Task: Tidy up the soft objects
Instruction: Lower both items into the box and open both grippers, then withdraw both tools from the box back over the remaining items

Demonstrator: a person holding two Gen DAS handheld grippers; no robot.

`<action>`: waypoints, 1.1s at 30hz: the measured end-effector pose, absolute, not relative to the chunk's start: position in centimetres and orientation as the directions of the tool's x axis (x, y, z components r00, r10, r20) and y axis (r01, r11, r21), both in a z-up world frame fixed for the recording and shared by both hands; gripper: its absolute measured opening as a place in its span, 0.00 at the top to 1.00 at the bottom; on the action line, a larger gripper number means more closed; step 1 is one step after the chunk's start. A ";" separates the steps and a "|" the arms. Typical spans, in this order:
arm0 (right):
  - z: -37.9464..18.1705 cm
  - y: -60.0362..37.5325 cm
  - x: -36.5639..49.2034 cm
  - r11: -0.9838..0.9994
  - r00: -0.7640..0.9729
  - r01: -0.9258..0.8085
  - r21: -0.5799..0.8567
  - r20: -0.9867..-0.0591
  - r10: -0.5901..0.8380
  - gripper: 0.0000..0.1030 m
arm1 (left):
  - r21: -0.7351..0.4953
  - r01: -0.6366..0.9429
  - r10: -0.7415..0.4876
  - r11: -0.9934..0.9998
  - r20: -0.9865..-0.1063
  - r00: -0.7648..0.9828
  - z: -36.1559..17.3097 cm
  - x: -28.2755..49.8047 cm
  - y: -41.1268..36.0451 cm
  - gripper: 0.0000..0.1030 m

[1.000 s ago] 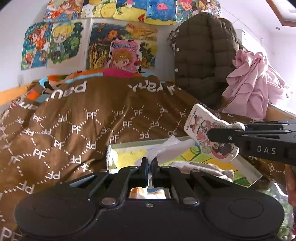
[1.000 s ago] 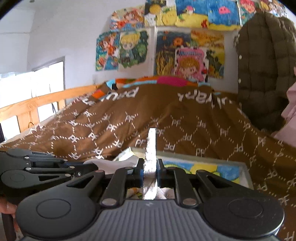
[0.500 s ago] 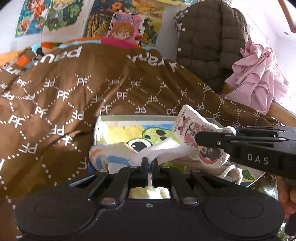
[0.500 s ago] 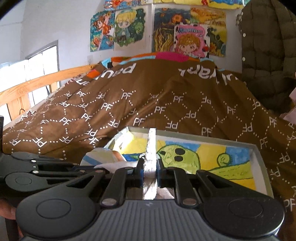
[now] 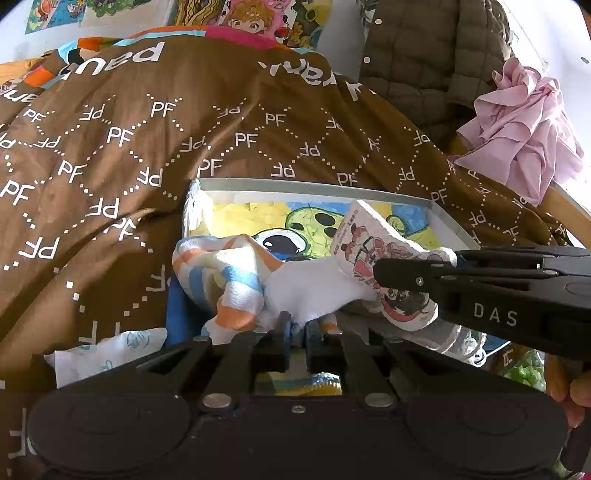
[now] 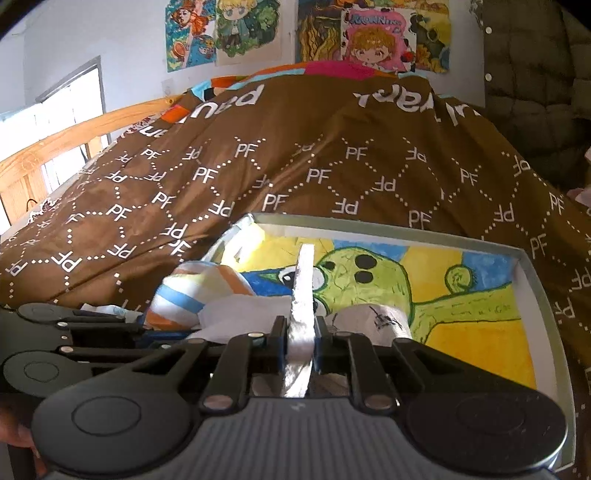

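1. A shallow box (image 5: 317, 186) with pale grey walls lies on a bed covered by a brown quilt (image 5: 122, 155) printed with white letters. Its bottom shows a painted green cartoon creature on a yellow and blue ground.
2. The left gripper (image 5: 295, 326) sits low over the near edge of the box. Its jaws have just been opening a little and stand narrow, with a thin gap; the edge of a white sock (image 5: 314, 288) lies right at the tips. Whether the pads press on the cloth cannot be told.
3. The white sock stretches to the right from a bundled cloth striped orange, blue and white (image 5: 225, 273), which rests in the near left corner of the box.
4. The right gripper (image 6: 300, 334) pinches a sock with a cartoon print (image 5: 373, 254); from its own camera the sock shows edge-on as a thin white strip held upright between the closed fingers (image 6: 320, 341).
5. In the left view the printed sock hangs over the near right part of the box, touching the white sock.
6. A crumpled white tissue (image 5: 107, 356) lies on the quilt just left of the box.
7. A pink garment (image 5: 524, 136) and a dark padded jacket (image 5: 432, 55) hang at the far right, and colourful drawings (image 6: 236, 33) cover the wall behind.
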State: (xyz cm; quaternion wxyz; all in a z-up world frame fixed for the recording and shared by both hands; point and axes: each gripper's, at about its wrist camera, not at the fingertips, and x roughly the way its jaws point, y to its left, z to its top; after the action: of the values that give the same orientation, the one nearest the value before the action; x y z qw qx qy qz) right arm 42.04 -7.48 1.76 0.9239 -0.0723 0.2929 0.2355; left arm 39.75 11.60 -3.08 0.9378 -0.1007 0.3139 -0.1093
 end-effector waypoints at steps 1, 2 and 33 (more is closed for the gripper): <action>1.8 -7.6 42.0 0.880 0.720 -0.474 0.005 -0.574 0.391 0.84 | -0.256 0.141 -0.267 0.956 -0.568 0.779 -3.0 39.8 11.5 0.92; 1.8 -7.8 42.0 0.882 0.723 -0.472 0.004 -0.571 0.389 0.83 | -0.253 0.140 -0.265 0.957 -0.569 0.779 -3.0 39.7 11.5 0.92; 7.0 -13.4 34.4 0.896 0.856 -0.444 -0.034 -0.313 0.412 0.10 | -0.286 -0.007 -0.101 0.958 -0.360 0.928 2.5 32.4 12.1 0.13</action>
State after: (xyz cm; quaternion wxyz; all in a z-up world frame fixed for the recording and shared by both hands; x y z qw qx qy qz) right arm 34.35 -13.35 7.03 0.9618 -0.0523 0.1508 0.2224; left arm 32.43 12.14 2.49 0.9713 -0.1427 0.1886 -0.0241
